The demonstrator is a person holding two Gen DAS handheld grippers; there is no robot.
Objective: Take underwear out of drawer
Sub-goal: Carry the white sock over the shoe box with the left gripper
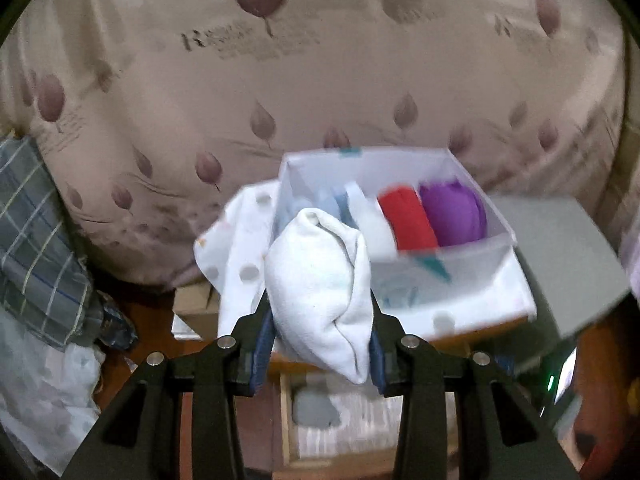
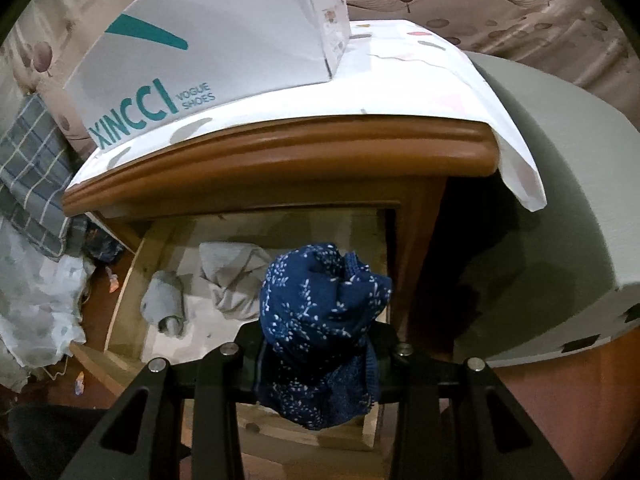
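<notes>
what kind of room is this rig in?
Most likely a bedroom. A leaf-print bed cover fills the background, a wooden bedside cabinet stands beside it with its drawer open on rolled garments, and a shoe box on top holds more rolled clothing.

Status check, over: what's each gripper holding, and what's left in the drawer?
Left gripper shut on white rolled garment, above shoe box. Right gripper shut on navy patterned garment, over open drawer. Grey pieces remain inside. Nothing blocking.
</notes>
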